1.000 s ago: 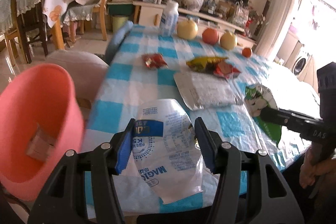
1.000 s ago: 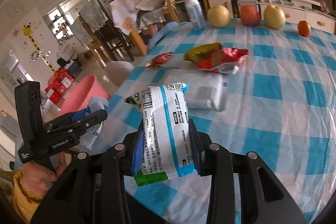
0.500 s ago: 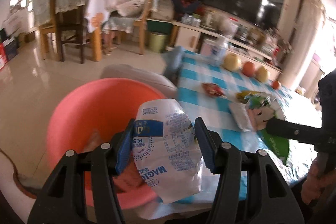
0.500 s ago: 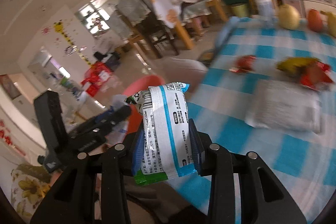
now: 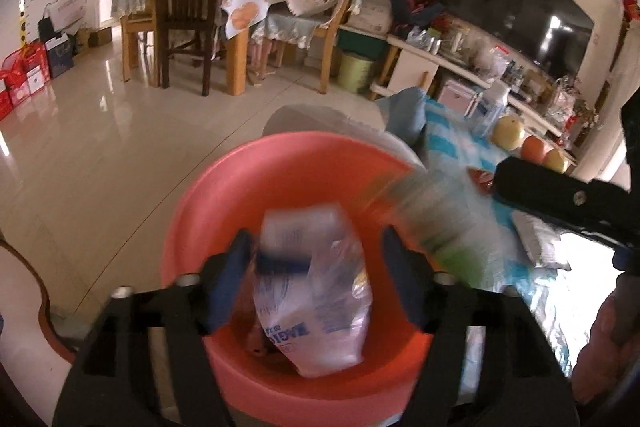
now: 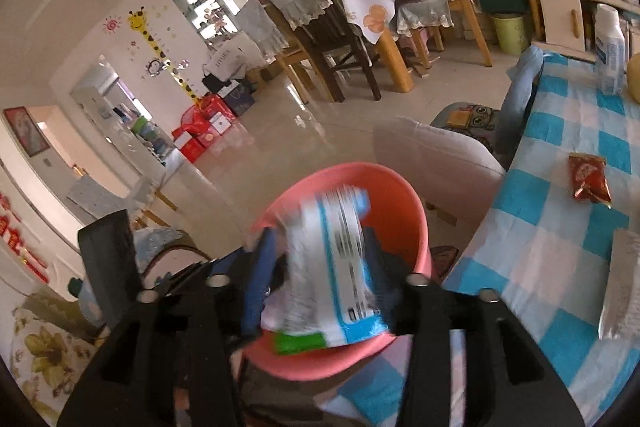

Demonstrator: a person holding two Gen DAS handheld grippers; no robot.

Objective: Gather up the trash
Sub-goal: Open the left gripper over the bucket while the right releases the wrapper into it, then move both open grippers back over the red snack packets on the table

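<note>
- Left wrist view: your left hand-held gripper is opening over the pink basin. The white wrapper sits loose between its fingers, blurred. The right hand-held gripper crosses at the right, beside a smeared green packet.
- Right wrist view: your right hand-held gripper is opening too. The blue-striped packet is blurred between its fingers, above the basin. The checked bench edge lies just right.
</note>
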